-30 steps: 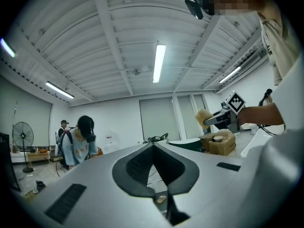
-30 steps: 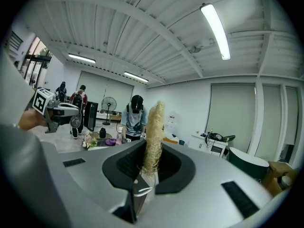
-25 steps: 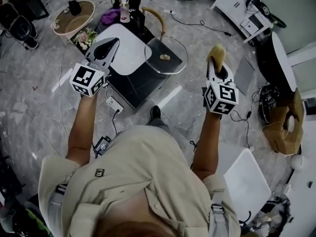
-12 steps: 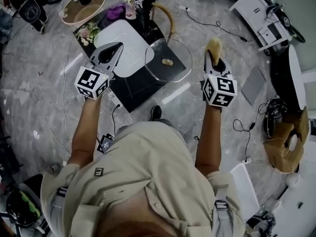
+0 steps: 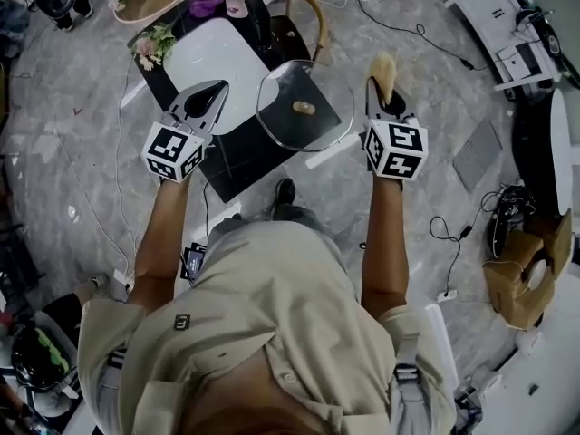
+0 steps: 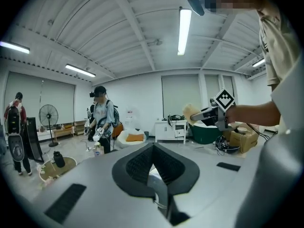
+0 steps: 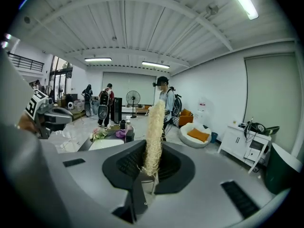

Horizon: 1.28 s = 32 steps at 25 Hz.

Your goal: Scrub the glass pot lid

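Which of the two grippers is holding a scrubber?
The right gripper: its jaws clamp a pale fibrous scrubber. The left gripper is shut with nothing between its jaws.

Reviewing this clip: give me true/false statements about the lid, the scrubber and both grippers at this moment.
1. The right gripper has its jaws shut on a tan scrubber. True.
2. The left gripper grips the glass lid. False: its jaws are shut on nothing, clear of the lid.
3. The lid lies on the dark table, between both grippers. True.
4. The scrubber presses on the lid. False: it is held off to the lid's right.
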Motion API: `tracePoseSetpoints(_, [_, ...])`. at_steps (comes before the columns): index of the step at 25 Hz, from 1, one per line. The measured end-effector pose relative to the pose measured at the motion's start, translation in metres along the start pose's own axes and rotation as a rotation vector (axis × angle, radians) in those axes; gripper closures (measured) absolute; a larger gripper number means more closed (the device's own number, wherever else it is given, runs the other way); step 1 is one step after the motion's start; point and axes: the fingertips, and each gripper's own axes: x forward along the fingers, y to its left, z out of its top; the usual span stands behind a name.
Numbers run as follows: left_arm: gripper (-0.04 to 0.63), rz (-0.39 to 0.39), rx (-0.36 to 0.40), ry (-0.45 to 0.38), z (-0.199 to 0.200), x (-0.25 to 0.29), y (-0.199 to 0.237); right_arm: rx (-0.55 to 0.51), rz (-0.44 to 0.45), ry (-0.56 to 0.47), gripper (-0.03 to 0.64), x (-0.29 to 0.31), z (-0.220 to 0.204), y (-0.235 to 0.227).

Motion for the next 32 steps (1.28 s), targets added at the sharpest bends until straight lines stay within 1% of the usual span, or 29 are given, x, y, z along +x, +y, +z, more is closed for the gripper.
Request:
tracePoseSetpoints(6, [0.581,0.025,-0.067,0.102,-0.06,0.045,0.006,-0.012,0.054,0.096,0.563,0.077,-0.048,-0.01])
tracePoseSetpoints(11, [0.581,0.032,-0.142,0.201,-0.122,0.073,0.007,-0.045,0.088,0.191,0.564,0.138,-0.099,-0.007])
tracePoseSetpoints(15, [0.581,0.024,-0.207,0.262,-0.173,0.087,0.0,-0.07,0.095,0.269,0.563,0.172,-0.143,-0.001])
tracePoseSetpoints(19, [0.58,0.039,-0.267,0.305,-0.22,0.102,-0.003,-0.105,0.113,0.332,0.563,0.206,-0.182,0.006])
tracePoseSetpoints(24, [0.577,0.065,-0.299,0.327,-0.256,0.118,-0.004,-0.149,0.125,0.393,0.561,0.236,-0.212,0.011])
tracePoseSetpoints(25, [0.557,0.072,-0.309,0.328,-0.26,0.12,-0.003,-0.164,0.126,0.403,0.56,0.24,-0.217,0.011])
tracePoseSetpoints(27, [0.467,0.081,-0.334,0.331,-0.269,0.124,-0.002,-0.192,0.124,0.422,0.558,0.246,-0.227,0.011])
tracePoseSetpoints(28, [0.454,0.082,-0.347,0.333,-0.272,0.126,-0.003,-0.207,0.121,0.432,0.557,0.248,-0.23,0.011])
tracePoseSetpoints(32, [0.454,0.069,-0.379,0.343,-0.282,0.13,-0.008,-0.276,0.117,0.452,0.555,0.251,-0.239,0.015])
